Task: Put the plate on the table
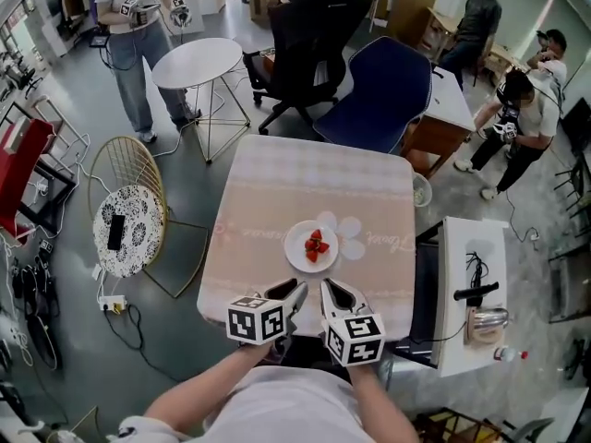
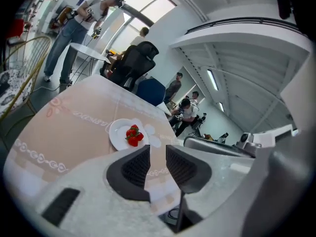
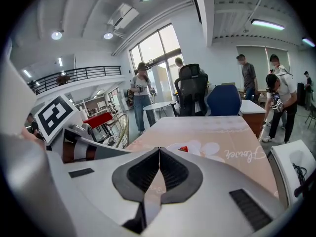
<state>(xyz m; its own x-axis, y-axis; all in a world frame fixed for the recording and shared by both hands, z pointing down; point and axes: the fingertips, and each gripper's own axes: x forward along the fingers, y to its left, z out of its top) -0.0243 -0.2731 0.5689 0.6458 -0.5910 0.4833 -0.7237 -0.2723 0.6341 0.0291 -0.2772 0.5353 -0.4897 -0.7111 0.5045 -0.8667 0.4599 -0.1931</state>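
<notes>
From my remote seat: a wire chair (image 1: 127, 212) stands left of the patterned table (image 1: 277, 178). At the near edge my left gripper (image 1: 299, 289) hovers with jaws spread and nothing between them. Just beyond it, the white plate (image 1: 311, 246) sits flat on the table, carrying what look like strawberries (image 1: 316, 245). Beside it, my right gripper (image 1: 326, 287) has its jaws pressed together, empty.
</notes>
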